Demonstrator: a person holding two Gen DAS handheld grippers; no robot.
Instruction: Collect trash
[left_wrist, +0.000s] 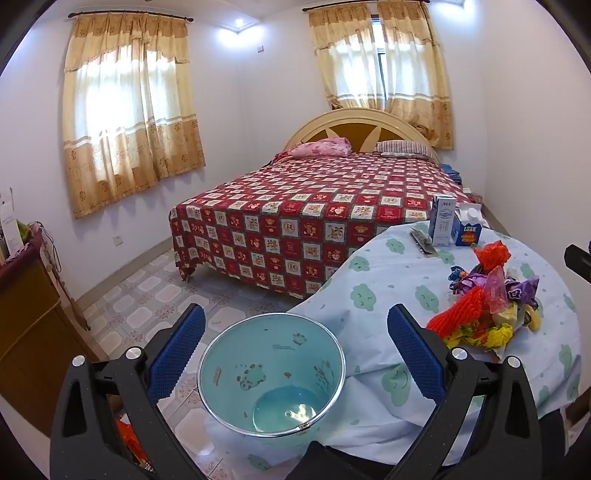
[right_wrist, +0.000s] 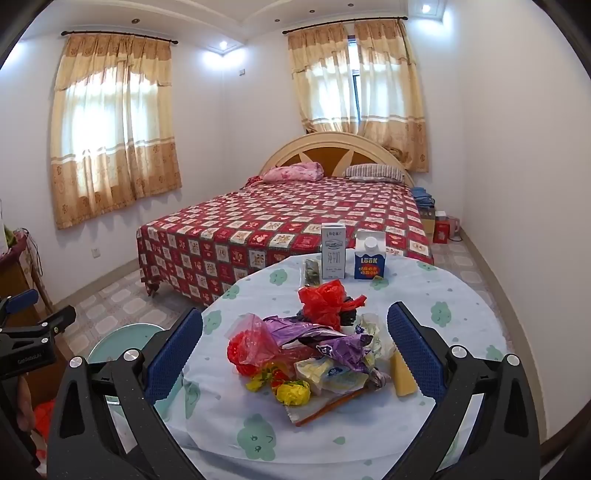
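A pile of crumpled wrappers and plastic bags, red, purple and yellow, lies on the round table with a pale blue cloud-print cloth. My right gripper stands open just in front of the pile, with nothing touching its blue pads. In the left wrist view the same pile lies off to the right. My left gripper is open above an empty light blue waste bin that stands on the floor against the table's edge. The left gripper's body shows at the left of the right wrist view.
Two cartons stand at the table's far side, a tall white one and a blue one, with a dark flat packet beside them. A bed with a red patterned cover fills the room behind. A wooden cabinet stands left.
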